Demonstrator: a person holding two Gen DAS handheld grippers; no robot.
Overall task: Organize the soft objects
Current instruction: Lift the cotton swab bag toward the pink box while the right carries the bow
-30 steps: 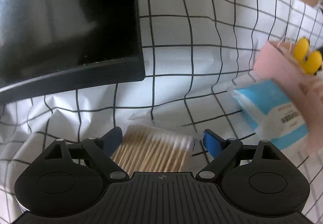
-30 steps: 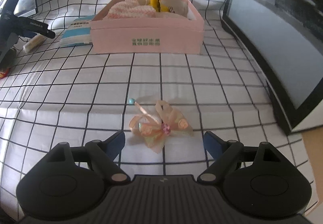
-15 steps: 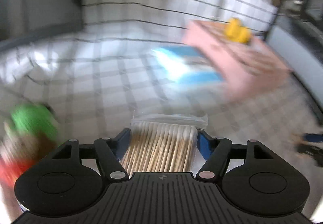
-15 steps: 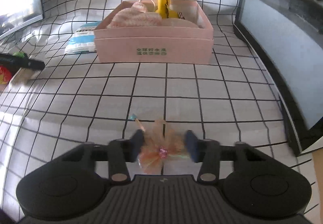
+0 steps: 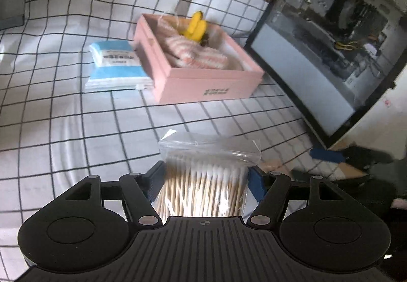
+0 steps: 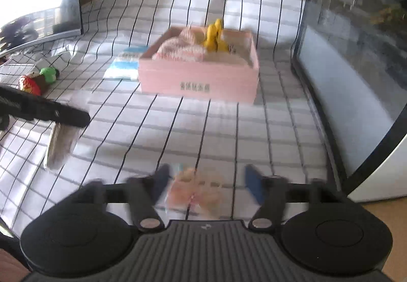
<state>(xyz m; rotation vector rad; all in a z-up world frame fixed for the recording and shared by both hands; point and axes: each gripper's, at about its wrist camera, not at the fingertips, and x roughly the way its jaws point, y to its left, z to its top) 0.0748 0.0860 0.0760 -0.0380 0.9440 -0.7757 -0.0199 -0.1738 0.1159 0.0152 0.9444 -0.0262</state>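
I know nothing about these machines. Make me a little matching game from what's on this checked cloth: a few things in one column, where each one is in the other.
Things:
1. bag of cotton swabs
2. yellow toy
3. blue packet
4. peach ribbon bow

Places:
A. lying beside the pink box
B. between the right claw fingers
C. clamped in the left claw
D. inside the pink box

Pairs: 1-C, 2-D, 3-A, 4-B

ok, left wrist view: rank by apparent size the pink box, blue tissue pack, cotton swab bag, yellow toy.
1. pink box
2. cotton swab bag, though it looks big partly because it sits in the left gripper, right at the camera
3. blue tissue pack
4. yellow toy
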